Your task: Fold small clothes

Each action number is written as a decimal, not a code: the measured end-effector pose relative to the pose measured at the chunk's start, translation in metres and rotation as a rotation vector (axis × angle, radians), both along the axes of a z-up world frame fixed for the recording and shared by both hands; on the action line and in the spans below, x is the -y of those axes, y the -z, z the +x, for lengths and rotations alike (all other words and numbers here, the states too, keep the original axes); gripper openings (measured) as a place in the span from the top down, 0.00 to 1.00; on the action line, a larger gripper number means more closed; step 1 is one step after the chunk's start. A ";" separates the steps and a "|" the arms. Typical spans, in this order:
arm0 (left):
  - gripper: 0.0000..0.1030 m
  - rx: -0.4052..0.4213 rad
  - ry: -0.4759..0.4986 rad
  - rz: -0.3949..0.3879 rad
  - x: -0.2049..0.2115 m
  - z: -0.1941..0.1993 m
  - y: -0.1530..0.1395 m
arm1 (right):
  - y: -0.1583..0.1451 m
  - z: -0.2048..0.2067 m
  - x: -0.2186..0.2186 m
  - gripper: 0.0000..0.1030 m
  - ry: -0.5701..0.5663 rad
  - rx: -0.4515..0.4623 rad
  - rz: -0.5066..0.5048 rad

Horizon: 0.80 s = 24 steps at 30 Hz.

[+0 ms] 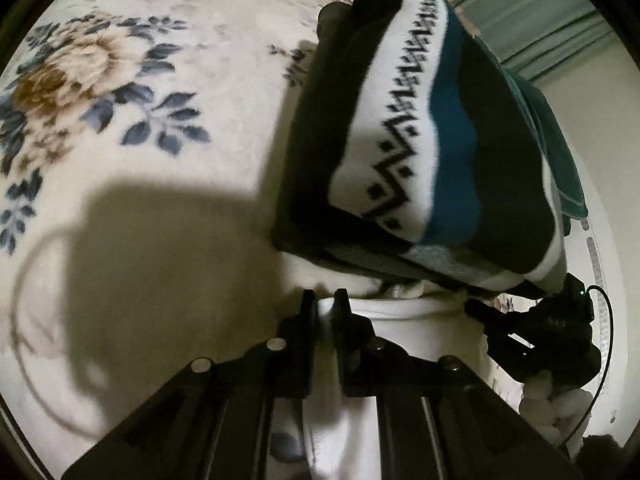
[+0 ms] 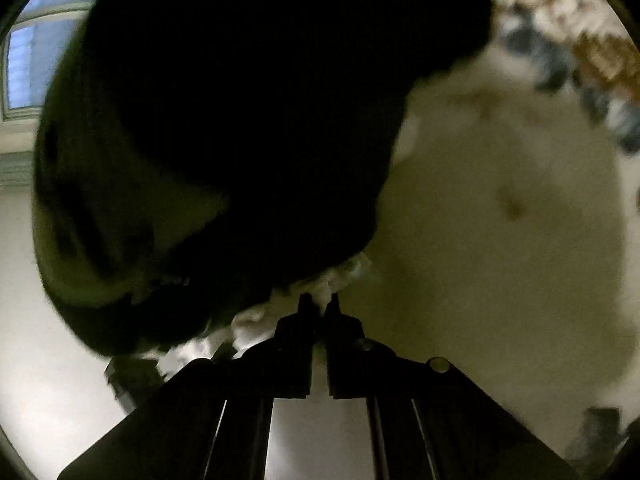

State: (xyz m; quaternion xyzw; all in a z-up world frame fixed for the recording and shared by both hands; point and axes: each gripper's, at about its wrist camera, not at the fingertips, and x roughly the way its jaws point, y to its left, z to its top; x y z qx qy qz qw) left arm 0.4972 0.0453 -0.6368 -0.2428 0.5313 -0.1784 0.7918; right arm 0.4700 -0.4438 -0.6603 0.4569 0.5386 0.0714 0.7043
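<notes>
A small knit garment [image 1: 424, 152], black with white, teal and grey bands and a zigzag pattern, hangs lifted above the floral blanket [image 1: 160, 92]. My left gripper [image 1: 325, 304] is shut on its white edge [image 1: 400, 312]. My right gripper [image 2: 319, 304] is shut on the same garment's white edge [image 2: 320, 280]; the dark body of the garment [image 2: 240, 120] fills most of the right wrist view. The right gripper's body [image 1: 540, 340] shows at the lower right of the left wrist view, close beside the garment's other corner.
The cream blanket with blue and brown flowers spreads under the garment, also in the right wrist view [image 2: 500, 200]. A grey-green curtain [image 1: 540, 12] hangs behind. A window [image 2: 28, 60] shows at the far left of the right wrist view.
</notes>
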 end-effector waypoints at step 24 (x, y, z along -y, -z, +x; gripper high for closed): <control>0.92 0.018 0.190 -0.126 0.001 -0.016 -0.023 | -0.060 0.111 0.014 0.97 -0.268 0.086 0.106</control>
